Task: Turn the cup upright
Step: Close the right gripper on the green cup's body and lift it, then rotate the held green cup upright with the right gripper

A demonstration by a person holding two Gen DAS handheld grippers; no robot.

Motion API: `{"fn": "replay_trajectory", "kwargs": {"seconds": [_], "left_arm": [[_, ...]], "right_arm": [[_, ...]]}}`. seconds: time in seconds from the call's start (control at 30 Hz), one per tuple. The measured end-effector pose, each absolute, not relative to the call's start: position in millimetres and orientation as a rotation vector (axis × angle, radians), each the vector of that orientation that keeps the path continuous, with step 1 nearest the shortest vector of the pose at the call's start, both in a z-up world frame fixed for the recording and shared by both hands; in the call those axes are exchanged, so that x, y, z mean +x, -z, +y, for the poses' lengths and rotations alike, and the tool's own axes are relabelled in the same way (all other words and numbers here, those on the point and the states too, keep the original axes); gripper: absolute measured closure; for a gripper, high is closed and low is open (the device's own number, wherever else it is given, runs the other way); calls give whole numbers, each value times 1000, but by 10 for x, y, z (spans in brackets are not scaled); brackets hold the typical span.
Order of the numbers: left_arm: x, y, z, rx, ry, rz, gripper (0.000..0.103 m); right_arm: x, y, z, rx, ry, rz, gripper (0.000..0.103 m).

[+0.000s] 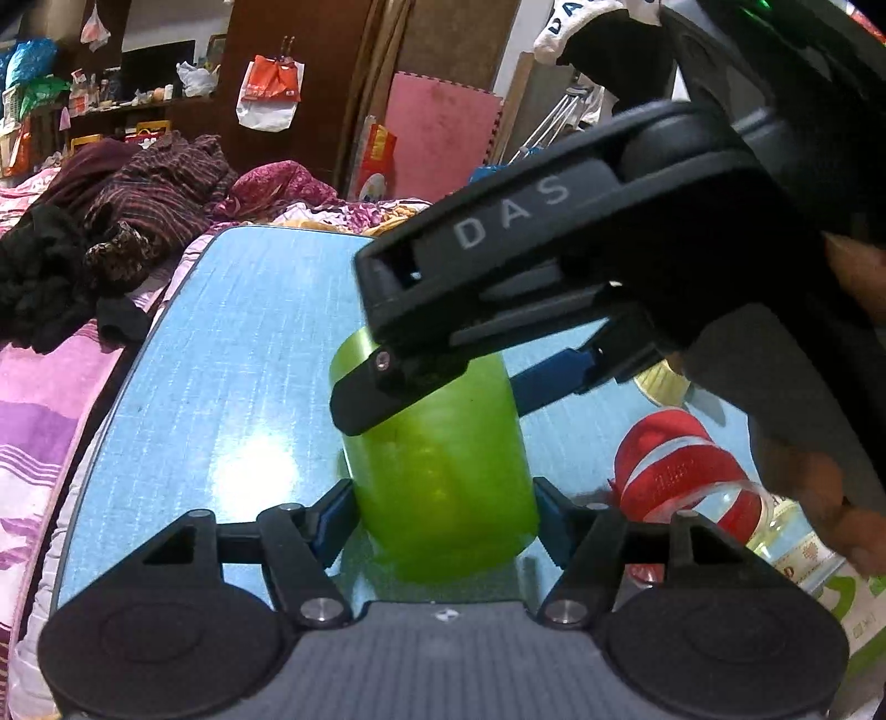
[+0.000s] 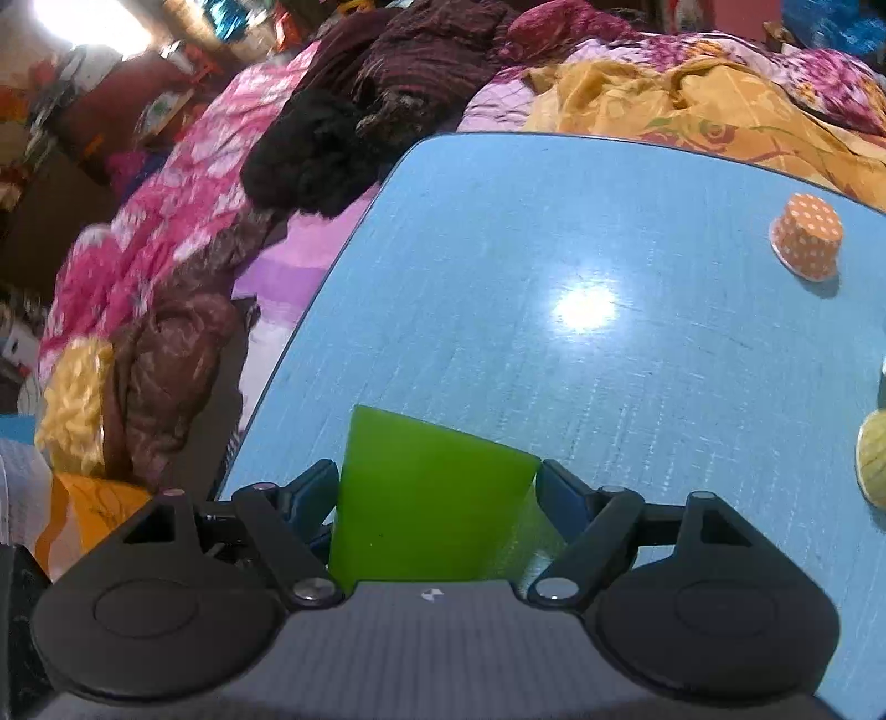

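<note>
The green cup (image 1: 443,471) sits between the fingers of both grippers at once, on the blue tabletop (image 1: 232,387), roughly midway between the left and right edges and toward the near edge in the left wrist view. In that view the left gripper (image 1: 443,515) has a blue pad on each side of the cup's wall, touching or very nearly so; whether it presses is hard to tell. The right gripper (image 1: 459,376) comes in from the right edge and from above, one finger across the cup's upper part, the other behind it.

In the right wrist view the cup (image 2: 426,498) fills the gap of the right gripper (image 2: 437,493), which looks clamped on its sides. The cup tapers: one end is narrower than the other. I cannot tell which end is the mouth, so its exact pose is uncertain, but its long axis runs away from the left gripper's camera and stands tilted in the right one's. Both hands are equally near, and the turn seems to rest on the right gripper's hold.

Readable writing: "DAS" on the right gripper's finger, and partial letters on a white cloth (image 1: 576,27) at the top. A bottle with a red label (image 1: 681,471) stands near the right edge; its print is illegible. An orange dotted paper cup (image 2: 808,238) lies toward the far right corner.
</note>
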State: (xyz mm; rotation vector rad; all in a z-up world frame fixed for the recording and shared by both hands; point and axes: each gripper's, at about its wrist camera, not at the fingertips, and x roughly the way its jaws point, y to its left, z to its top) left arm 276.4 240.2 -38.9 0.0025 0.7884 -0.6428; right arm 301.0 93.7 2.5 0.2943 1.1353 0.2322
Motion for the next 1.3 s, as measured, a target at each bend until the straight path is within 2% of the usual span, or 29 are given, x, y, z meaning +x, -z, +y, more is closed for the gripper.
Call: {"fn": "replay_trajectory", "kwargs": {"seconds": [0.33,0.93,1.03,1.17,1.3], "left_arm": [[2708,394,2381,37,647,776,34],[2345,205,2686,-92,699,613,32],[2305,187,2655,-78,710,588,27],[2215,162,2612,-78,731,540,27],[2152,132,2588,-107,756,495,27]], "right_arm": [[3054,-49,1073,201,-213,1138,25],[2644,-417,797,94,-193,811,27],[2452,-574,712,50,-166,737,27],[2057,-765,401,-4,-68,644,27],[1658,-717,33,-26,35,599,27]]}}
